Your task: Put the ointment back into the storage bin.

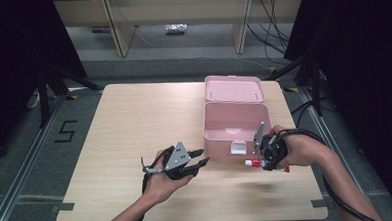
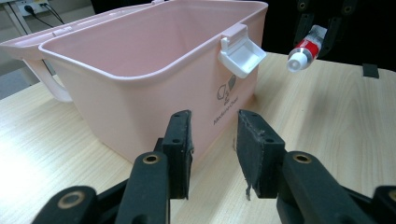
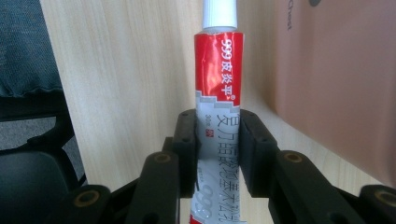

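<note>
An open pink plastic box (image 1: 220, 143) stands at the table's right middle, its lid (image 1: 233, 89) laid back behind it and a white latch (image 1: 237, 148) on its front wall. My right gripper (image 1: 264, 161) hovers just in front of the box's right corner, shut on a red, white and grey ointment tube (image 1: 254, 163) whose white cap points left. In the right gripper view both pads pinch the tube (image 3: 217, 74) at its grey lower half. My left gripper (image 1: 202, 157) sits left of the box front, open and holding nothing, with its jaws facing the box wall (image 2: 116, 98).
The box's inside looks bare in the high view. Light wooden tabletop (image 1: 134, 123) stretches to the left of the box and in front of both hands. The table's near edge lies just behind my forearms. Shelving and cables lie on the floor beyond the far edge.
</note>
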`<state>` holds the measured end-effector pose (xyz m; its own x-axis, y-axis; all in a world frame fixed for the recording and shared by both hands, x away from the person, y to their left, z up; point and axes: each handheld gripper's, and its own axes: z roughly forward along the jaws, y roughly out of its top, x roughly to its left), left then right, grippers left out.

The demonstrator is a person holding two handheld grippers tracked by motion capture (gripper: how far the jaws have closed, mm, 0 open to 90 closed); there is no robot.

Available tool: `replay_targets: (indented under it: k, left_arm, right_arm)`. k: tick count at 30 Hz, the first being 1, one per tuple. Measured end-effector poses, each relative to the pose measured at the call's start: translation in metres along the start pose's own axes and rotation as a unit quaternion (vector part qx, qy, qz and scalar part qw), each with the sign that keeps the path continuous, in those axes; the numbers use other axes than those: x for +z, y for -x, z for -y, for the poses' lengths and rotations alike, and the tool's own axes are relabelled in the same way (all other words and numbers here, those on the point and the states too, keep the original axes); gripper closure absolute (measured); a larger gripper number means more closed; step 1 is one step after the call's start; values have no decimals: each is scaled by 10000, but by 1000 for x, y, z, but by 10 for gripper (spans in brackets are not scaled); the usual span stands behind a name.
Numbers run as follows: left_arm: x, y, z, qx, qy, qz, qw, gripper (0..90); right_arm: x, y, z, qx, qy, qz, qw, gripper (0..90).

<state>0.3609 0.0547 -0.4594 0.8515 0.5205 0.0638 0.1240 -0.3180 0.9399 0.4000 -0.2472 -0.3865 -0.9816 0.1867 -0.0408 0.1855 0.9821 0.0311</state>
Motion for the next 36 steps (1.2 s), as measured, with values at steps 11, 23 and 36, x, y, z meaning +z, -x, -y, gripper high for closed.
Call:
replay_targets:
  k: [11, 23, 36]
  left_arm:
    - [0, 1, 1, -18, -8, 7, 10000, 638]
    - [1, 2, 1, -26, 1, 11, 10000, 625]
    - [1, 3, 2, -48, -11, 3, 10000, 612]
  right_arm:
    - [-8, 4, -3, -63, 4, -5, 10000, 717]
    - [-14, 6, -5, -120, 18, 76, 9999, 717]
    - [-19, 11, -8, -399, 127, 93, 9991, 717]
